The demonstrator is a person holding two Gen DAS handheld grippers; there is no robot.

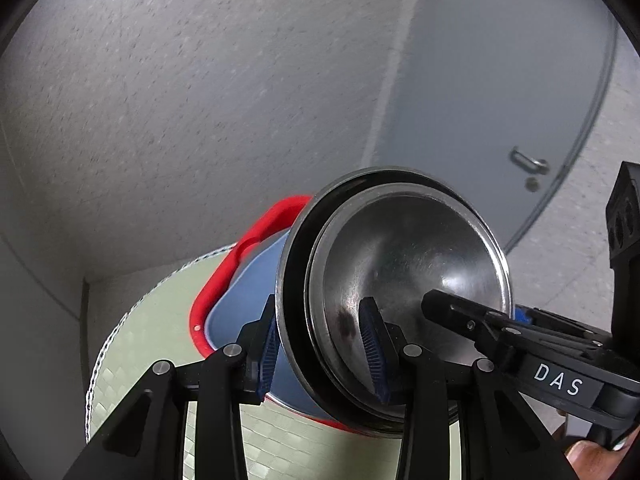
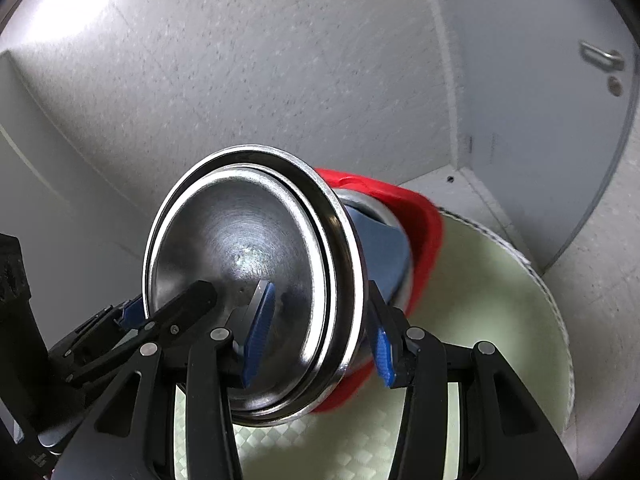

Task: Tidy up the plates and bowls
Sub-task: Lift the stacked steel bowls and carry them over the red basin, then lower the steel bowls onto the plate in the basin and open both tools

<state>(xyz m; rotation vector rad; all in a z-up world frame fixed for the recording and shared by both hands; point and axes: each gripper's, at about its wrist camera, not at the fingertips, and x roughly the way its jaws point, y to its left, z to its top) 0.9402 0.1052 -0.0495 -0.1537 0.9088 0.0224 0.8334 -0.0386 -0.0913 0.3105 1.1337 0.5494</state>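
A tilted stack of dishes hangs above the table: a small steel bowl [image 1: 408,248] nested in a larger steel bowl [image 1: 294,248], with a blue dish [image 1: 248,292] and a red dish [image 1: 256,232] behind. My left gripper [image 1: 320,348] is shut on the stack's near rim, one pad inside the bowl and one outside. My right gripper [image 1: 476,308] clamps the rim further to the right. In the right wrist view the steel bowl [image 2: 240,232] is held the same way by the right gripper [image 2: 320,338], with the left gripper [image 2: 168,304] at the left and the red dish [image 2: 424,220] behind.
Below the stack is a round table [image 1: 160,320] with a pale green checked cloth and white trim [image 2: 500,320]. A textured wall stands behind it. A grey door [image 1: 500,80] with a metal handle [image 1: 528,162] is at the right. A hand [image 1: 588,456] shows at the bottom right.
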